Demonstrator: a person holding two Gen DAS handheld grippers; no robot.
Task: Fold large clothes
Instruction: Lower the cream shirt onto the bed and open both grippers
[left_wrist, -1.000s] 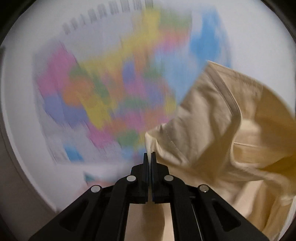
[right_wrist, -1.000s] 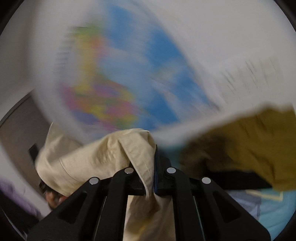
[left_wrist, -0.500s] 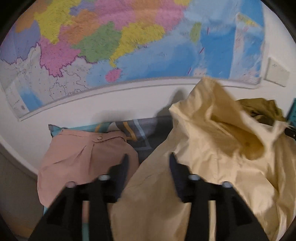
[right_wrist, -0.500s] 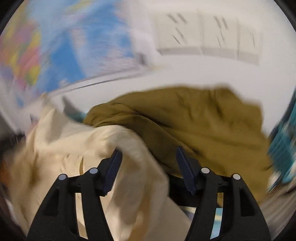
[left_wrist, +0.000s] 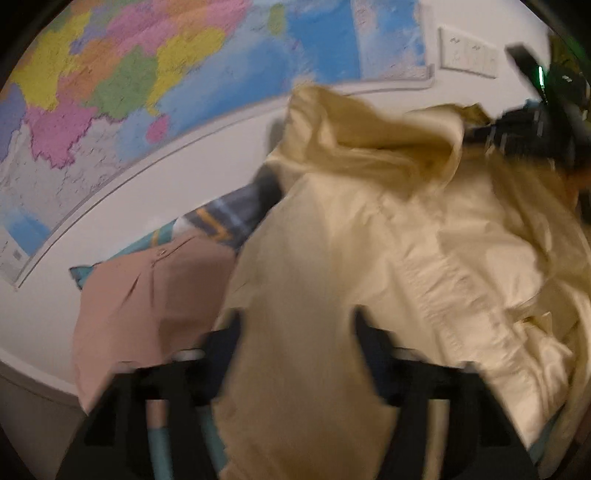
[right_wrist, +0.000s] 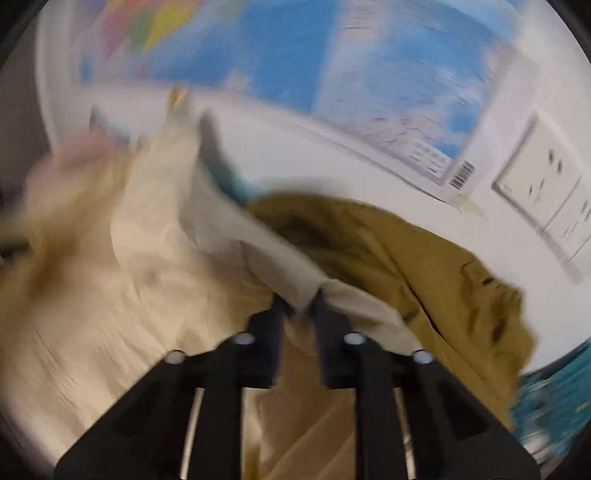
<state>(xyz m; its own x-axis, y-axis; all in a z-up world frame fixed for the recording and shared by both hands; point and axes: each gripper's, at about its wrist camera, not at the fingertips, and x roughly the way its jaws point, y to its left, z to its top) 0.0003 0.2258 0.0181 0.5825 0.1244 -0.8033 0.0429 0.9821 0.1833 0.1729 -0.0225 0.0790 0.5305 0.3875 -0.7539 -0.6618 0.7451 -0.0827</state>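
Cream fabric fills most of both views: the cream garment lies heaped on the bed, spreading from the centre of the left wrist view out to 3 and 5 o'clock, with a rumpled peak toward 12 o'clock. The left gripper has its fingers spread wide, and the cloth lies between and over them without being pinched. At 8 o'clock a pink garment rests just beside the cream one, touching its edge, and a patterned bedsheet shows between them at 10 o'clock. A coloured wall map covers the wall from 10 to 1 o'clock. In the blurred right wrist view, the right gripper has its fingers drawn narrow, pinching a fold of the cream garment. An olive-brown garment lies at 3 o'clock, partly under that fold. Wall sockets sit at 2 o'clock.
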